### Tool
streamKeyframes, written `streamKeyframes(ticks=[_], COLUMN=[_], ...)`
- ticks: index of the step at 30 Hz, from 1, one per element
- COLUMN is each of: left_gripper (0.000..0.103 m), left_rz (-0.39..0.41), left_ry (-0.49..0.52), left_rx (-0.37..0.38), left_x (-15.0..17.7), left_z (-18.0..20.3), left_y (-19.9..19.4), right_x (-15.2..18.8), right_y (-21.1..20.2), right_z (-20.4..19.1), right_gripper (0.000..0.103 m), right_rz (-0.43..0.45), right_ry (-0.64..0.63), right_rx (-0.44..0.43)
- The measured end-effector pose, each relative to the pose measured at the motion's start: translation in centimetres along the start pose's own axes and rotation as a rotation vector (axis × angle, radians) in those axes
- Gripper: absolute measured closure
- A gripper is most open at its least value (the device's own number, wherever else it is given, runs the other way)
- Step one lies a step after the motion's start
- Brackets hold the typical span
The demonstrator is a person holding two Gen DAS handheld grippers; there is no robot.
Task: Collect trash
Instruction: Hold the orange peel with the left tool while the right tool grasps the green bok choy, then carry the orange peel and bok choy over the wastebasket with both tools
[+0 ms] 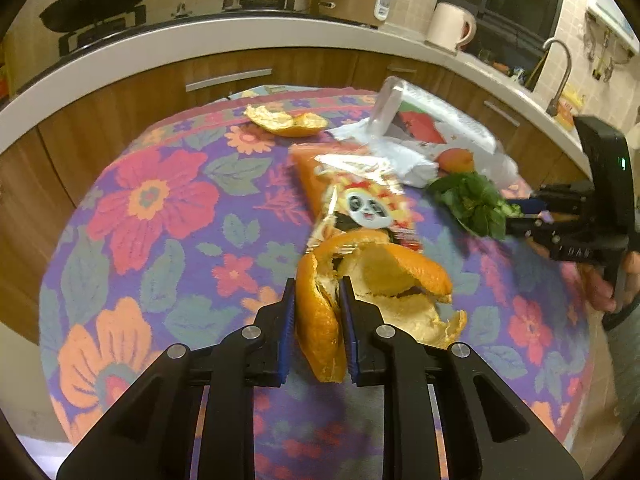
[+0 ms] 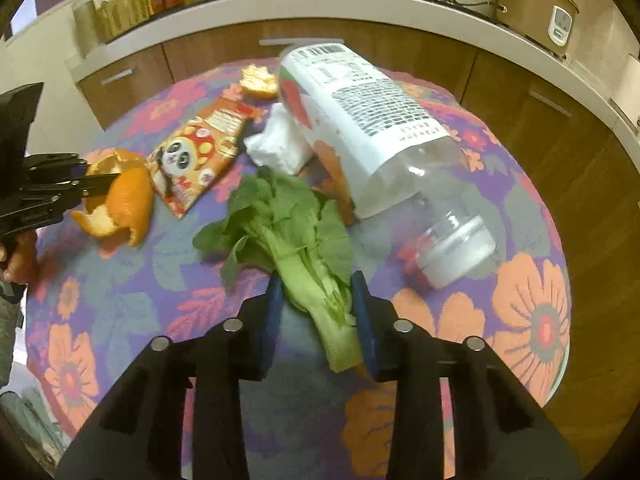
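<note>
Two grips: both grippers hold trash over the flower-patterned desk (image 2: 532, 320).
Left gripper (image 1: 317, 286): pinching a large orange peel (image 1: 376, 280) by one curled edge, near the desk's front edge; the peel looks raised off the cloth.
Right gripper (image 2: 316, 282): jaws on either side of the pale stem of a leafy green vegetable (image 2: 292, 220), seemingly nipping it, near the desk's middle.
Peel handling: likely light, leathery and floppy; a bite on the thick rind should hold, though it may tear.
Vegetable handling: judged light, with a firm stem and limp leaves; the stem base is the sound place to grip.
Still lying: a snack wrapper (image 2: 196, 152), crumpled tissue (image 2: 280, 144), a plastic bottle (image 2: 380, 136) on its side and a second peel (image 2: 258, 82) toward the far edge.
Writing: the wrapper shows a cartoon panda; the bottle label carries a barcode and fine print too small to read.
</note>
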State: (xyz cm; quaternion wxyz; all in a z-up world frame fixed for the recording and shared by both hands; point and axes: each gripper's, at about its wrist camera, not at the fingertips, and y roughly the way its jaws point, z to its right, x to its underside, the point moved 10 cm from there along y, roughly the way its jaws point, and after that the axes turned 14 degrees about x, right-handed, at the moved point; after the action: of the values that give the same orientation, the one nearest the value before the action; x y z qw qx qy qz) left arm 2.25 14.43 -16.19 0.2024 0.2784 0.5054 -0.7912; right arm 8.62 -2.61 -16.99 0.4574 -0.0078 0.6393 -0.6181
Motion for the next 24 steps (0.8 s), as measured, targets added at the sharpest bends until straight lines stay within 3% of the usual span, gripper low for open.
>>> streamKeyframes(ticks=[6, 12, 24], left_gripper=[0.089, 0.089, 0.089], left_rz=[0.040, 0.102, 0.155], left_ry=[0.014, 0.055, 0.219], left_rx=[0.034, 0.074, 0.143], left_x=[0.6, -1.1, -6.5], left_z=[2.2, 5.1, 14.9], left_y=[-1.3, -2.8, -2.4], right_x=[1.0, 0.6, 2.2], right_y=[-3.7, -7.9, -12.5], right_z=[-0.6, 0.7, 9.5], right_gripper=[0.076, 0.076, 0.076], right_rz=[0.078, 0.166, 0.270], right_ry=[0.044, 0.098, 0.289], right_rx=[0.009, 0.035, 0.106])
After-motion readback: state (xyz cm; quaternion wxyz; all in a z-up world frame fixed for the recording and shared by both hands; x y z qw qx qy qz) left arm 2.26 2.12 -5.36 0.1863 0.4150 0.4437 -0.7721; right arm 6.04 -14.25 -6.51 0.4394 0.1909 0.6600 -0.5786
